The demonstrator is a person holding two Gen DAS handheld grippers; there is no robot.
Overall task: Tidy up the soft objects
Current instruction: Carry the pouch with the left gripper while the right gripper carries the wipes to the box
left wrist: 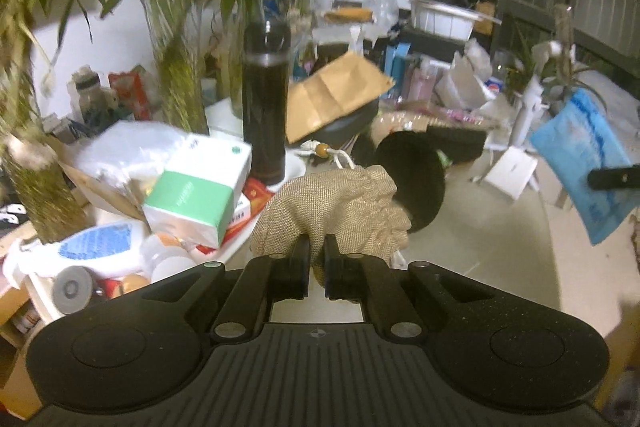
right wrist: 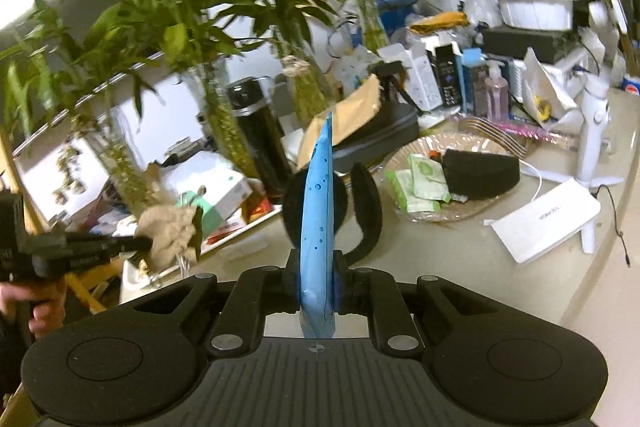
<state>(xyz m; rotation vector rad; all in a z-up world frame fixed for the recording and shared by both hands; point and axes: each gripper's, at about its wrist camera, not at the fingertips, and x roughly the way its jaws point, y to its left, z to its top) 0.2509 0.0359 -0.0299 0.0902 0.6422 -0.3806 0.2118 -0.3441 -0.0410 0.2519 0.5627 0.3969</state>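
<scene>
Two tool-mounted views, shared cluttered table [left wrist: 500,227]

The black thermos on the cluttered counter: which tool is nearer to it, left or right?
Left. The left tool, gripping the burlap pouch, sits just in front of the black thermos. The right tool, clamping the blue packet, is farther off to the right.
</scene>
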